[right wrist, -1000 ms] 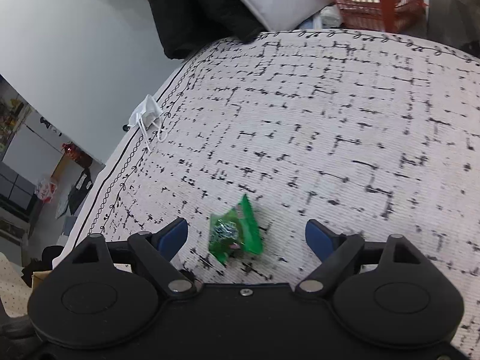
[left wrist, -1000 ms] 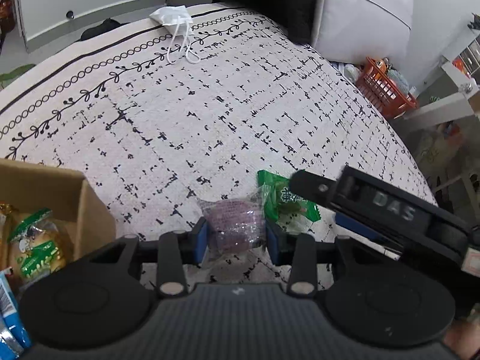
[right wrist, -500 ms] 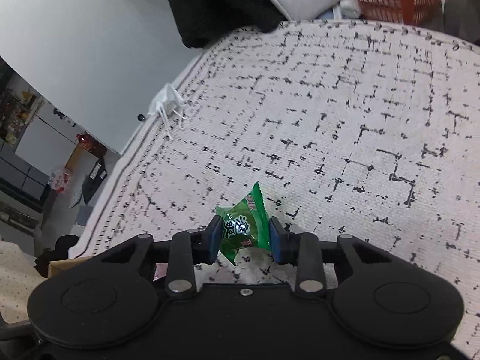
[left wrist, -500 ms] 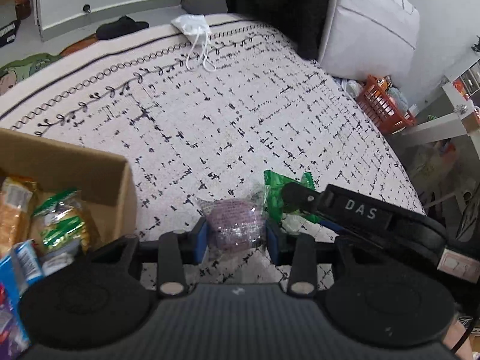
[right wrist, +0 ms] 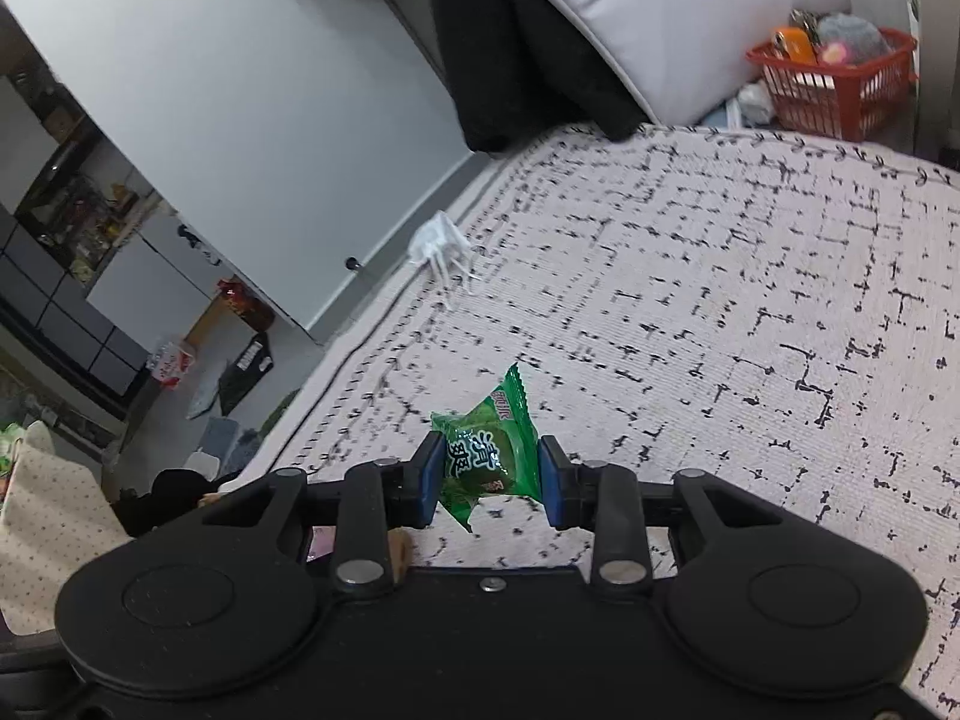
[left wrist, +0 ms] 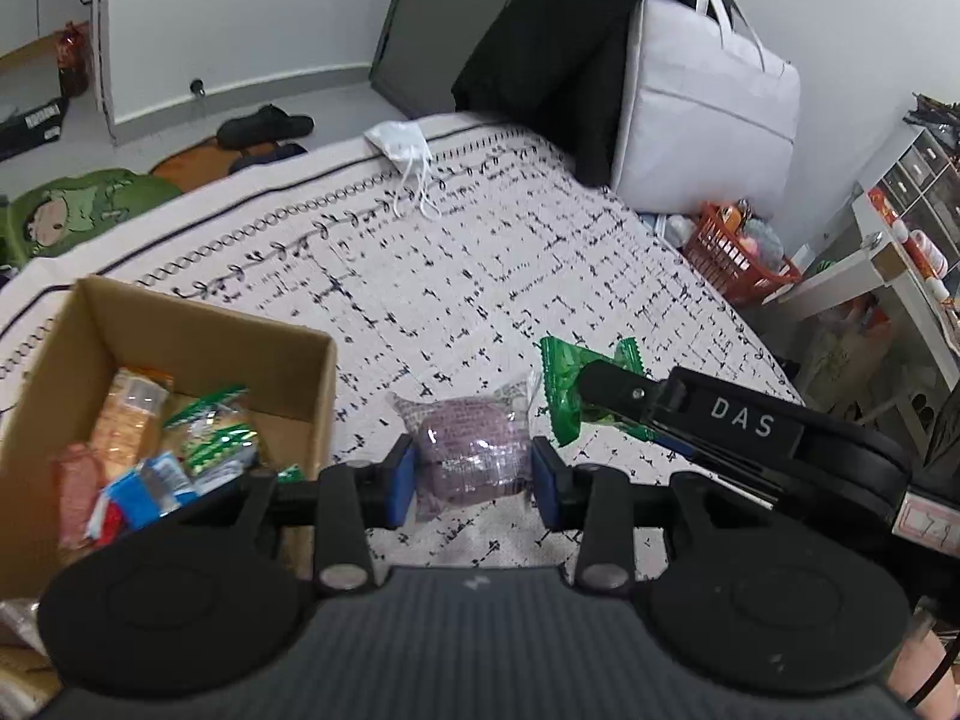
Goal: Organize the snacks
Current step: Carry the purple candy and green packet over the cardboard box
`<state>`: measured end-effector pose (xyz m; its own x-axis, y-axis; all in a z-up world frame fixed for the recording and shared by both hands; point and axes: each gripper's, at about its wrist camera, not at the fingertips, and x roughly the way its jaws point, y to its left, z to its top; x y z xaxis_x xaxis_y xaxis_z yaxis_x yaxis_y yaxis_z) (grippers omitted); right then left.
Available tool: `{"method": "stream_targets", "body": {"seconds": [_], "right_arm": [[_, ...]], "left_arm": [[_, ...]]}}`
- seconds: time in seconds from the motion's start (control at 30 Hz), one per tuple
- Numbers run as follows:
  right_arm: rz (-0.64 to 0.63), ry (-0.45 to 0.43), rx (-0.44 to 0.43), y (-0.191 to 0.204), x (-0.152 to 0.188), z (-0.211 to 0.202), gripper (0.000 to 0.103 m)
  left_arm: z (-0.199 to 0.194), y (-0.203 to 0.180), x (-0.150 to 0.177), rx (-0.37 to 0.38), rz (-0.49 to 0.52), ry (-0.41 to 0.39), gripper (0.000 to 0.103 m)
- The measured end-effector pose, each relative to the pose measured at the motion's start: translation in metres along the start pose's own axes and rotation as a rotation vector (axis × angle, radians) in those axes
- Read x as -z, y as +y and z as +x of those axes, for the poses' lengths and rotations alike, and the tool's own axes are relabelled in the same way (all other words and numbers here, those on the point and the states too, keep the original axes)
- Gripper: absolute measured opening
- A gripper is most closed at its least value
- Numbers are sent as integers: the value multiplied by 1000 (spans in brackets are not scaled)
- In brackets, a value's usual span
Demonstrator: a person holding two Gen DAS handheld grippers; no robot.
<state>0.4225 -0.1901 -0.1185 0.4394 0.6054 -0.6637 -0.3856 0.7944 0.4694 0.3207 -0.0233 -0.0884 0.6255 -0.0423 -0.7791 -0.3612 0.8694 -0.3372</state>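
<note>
Black-flecked white bedding covers the bed [left wrist: 456, 276], which carries everything in this bedroom scene, with grey walls behind. At the bed's left edge in the left wrist view, an open cardboard box [left wrist: 198, 330] holds a jumble of wrapped snacks [left wrist: 162, 450], among them an orange packet, green-and-white wrappers and a blue one. Just right of the box, the left gripper [left wrist: 473, 477] has its blue-padded fingers [left wrist: 399, 480] closed against both sides of a purple snack in clear wrapping [left wrist: 471, 450], held above the bedding near the bed's near edge. Immediately right of it, the right gripper [left wrist: 606, 402], marked DAS on its side, reaches in from the right with a green candy packet [left wrist: 564, 384] at its tip; the two snacks are just beside each other. In the right wrist view, the right gripper [right wrist: 486, 471] shows its fingers [right wrist: 429, 474] pressed on either side of that green candy packet [right wrist: 489, 456], printed with Chinese characters and held clear of the bedding. A white face mask [left wrist: 402, 147] lies at the bed's far edge, its straps trailing onto the patterned border. Beyond the far right corner, a white zip storage bag [left wrist: 702, 102] with a black garment [left wrist: 558, 48] draped on it leans against the wall, and an orange plastic basket [left wrist: 729, 264] sits on the floor beside the bed.
</note>
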Motion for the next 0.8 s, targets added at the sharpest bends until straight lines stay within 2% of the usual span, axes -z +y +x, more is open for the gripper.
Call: {"method": "stream_targets", "body": {"seconds": [0.33,0.8], "right_arm": [[-63,-37,-42,26,13,-31,32],[-166,-48,-46,73,28,-43,32]], "left_arm": [[-46,16,6,-25,-18,-70,39],[-92,56,-3,-45,-44,-131,39]]}}
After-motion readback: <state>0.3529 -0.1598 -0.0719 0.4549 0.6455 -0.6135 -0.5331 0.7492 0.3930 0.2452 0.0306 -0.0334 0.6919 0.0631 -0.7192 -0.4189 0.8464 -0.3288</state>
